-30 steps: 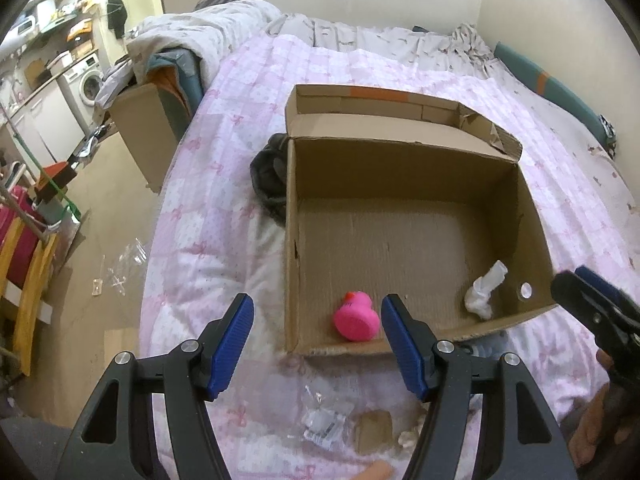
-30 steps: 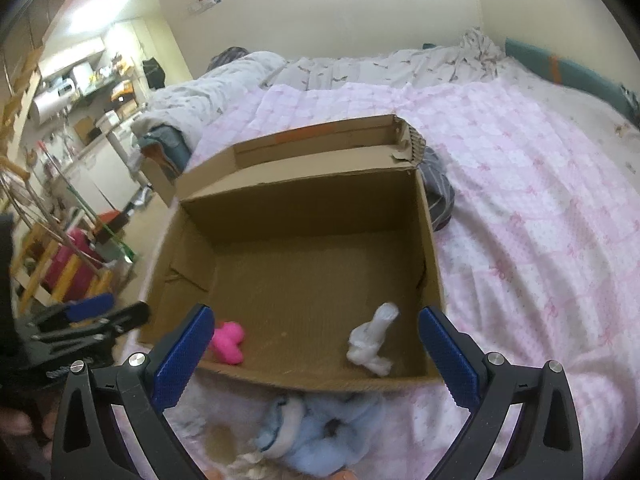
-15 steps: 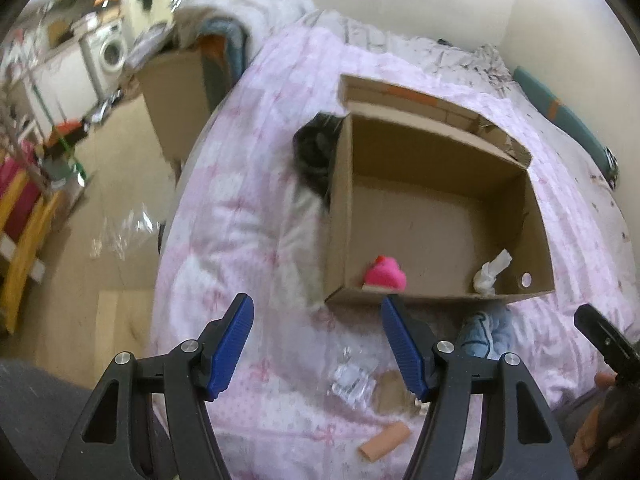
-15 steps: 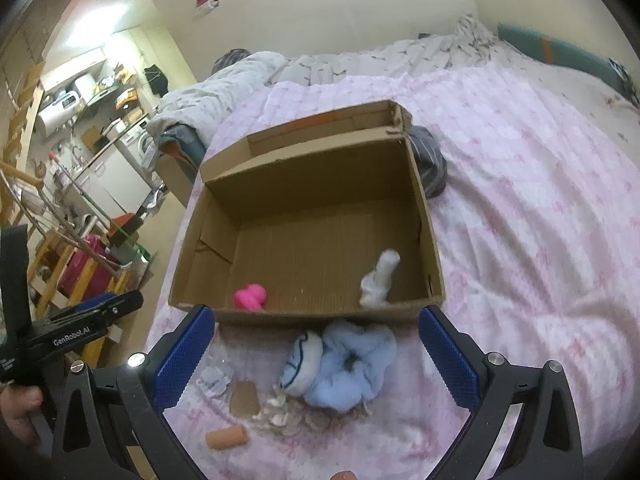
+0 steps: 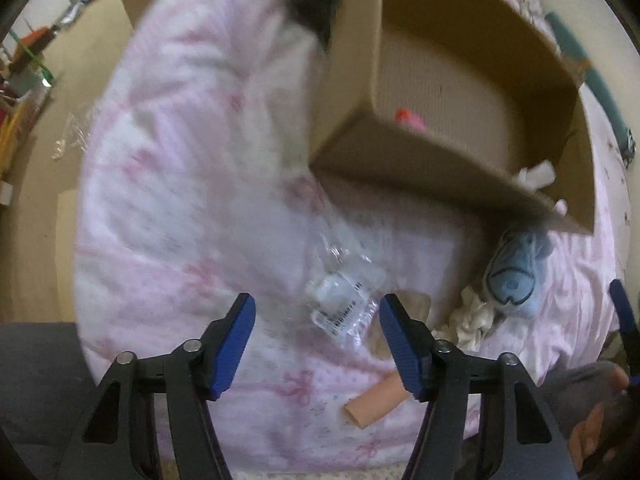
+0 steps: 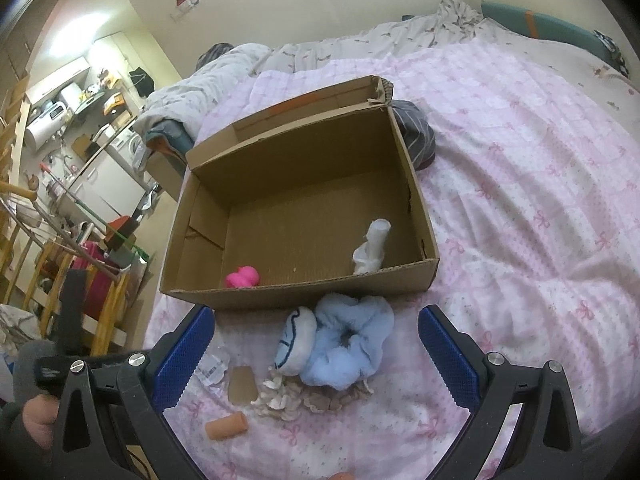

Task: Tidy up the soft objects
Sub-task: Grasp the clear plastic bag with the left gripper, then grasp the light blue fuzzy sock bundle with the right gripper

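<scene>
Both sets of jaws were spread wide with nothing in them. The left gripper (image 5: 314, 342) hung low over a clear plastic packet (image 5: 340, 300) with a barcode label — print too blurry to read. The right gripper (image 6: 316, 350) sat higher, pointed at the blue fluffy scrunchie (image 6: 352, 344) on the pink quilt (image 6: 520, 200), just outside the cardboard box (image 6: 296, 290). Inside were a pink toy (image 6: 242, 277) and a white piece (image 6: 372, 246) — well apart. An orange tube (image 6: 226, 425) lay nearby.
</scene>
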A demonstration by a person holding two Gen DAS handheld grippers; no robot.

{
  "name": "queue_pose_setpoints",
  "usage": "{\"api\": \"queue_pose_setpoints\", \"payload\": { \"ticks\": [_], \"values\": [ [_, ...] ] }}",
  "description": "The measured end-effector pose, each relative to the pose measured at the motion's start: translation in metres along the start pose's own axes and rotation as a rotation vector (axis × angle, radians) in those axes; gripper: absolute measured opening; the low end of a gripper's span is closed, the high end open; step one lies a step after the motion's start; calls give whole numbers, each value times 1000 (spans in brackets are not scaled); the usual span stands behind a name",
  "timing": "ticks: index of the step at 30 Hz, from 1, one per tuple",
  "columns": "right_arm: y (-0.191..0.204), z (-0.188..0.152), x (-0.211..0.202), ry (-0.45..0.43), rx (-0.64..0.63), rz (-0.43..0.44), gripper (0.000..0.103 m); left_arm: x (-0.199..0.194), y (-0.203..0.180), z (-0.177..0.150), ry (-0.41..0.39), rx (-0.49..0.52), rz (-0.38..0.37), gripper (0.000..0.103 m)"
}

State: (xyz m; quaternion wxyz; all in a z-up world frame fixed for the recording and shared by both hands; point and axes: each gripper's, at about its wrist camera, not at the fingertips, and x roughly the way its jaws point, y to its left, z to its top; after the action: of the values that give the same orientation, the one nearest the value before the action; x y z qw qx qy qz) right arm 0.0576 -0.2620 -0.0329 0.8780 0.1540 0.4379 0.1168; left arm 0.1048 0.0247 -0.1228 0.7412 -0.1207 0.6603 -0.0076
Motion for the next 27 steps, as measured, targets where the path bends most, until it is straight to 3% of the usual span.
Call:
{"api": "queue_pose_setpoints", "payload": {
  "ticks": [5,8,10,11,14,20,22,27],
  "values": [
    [-5,2,1,2,28,13,103,20,-19,0,24,67,51,51],
    [-7,3,3,7,43,16,103,29,-27,-2,21,91,99,34],
    [-9,3,3,9,54,19,103,28,-30,-4,18,99,104,27],
    [-11,3,3,10,60,20,103,28,-32,-4,15,105,101,14],
    [-15,4,4,12,78,20,103,19,-32,-5,-4,97,80,13],
    [-25,5,12,39,126,21,103,-28,-25,-18,-125,70,38,12],
    [-29,4,18,68,146,25,103,-45,-26,-26,-181,71,30,12],
    [-35,-2,39,162,196,58,103,-63,-22,-28,-232,48,1,13]
  ]
}}
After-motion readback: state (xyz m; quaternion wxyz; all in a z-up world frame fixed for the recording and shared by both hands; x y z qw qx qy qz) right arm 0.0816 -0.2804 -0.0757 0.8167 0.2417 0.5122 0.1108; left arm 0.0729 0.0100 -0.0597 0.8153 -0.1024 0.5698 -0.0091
